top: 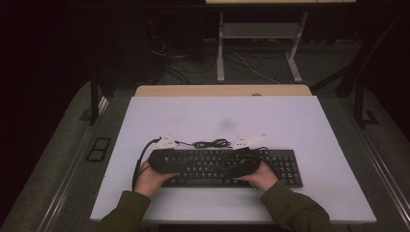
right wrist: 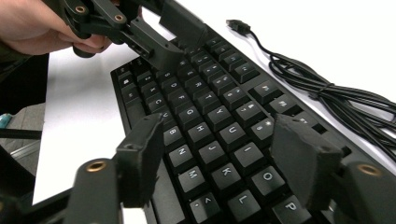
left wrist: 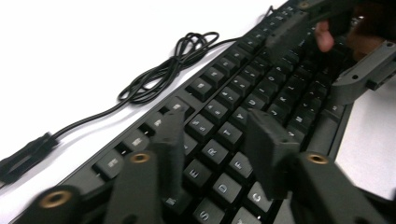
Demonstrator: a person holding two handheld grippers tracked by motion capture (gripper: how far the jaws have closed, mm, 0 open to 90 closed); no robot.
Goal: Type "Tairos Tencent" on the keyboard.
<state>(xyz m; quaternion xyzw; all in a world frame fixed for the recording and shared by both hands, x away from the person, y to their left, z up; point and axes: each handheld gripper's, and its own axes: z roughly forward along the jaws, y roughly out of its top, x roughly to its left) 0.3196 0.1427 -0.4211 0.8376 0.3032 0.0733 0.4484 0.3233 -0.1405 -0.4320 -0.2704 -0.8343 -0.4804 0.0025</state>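
White desk carries a keyboard; left tool and right tool hover above its keys, jaws parted, grasping nothing.

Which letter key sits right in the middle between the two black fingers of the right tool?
The J key. In the right gripper view it lies midway between the right tool fingers, while K, H and N sit off to its sides.

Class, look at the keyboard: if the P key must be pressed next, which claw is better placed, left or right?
Right. The right claw hangs open over the P key; the left claw sits near the E key, farther along the keyboard.
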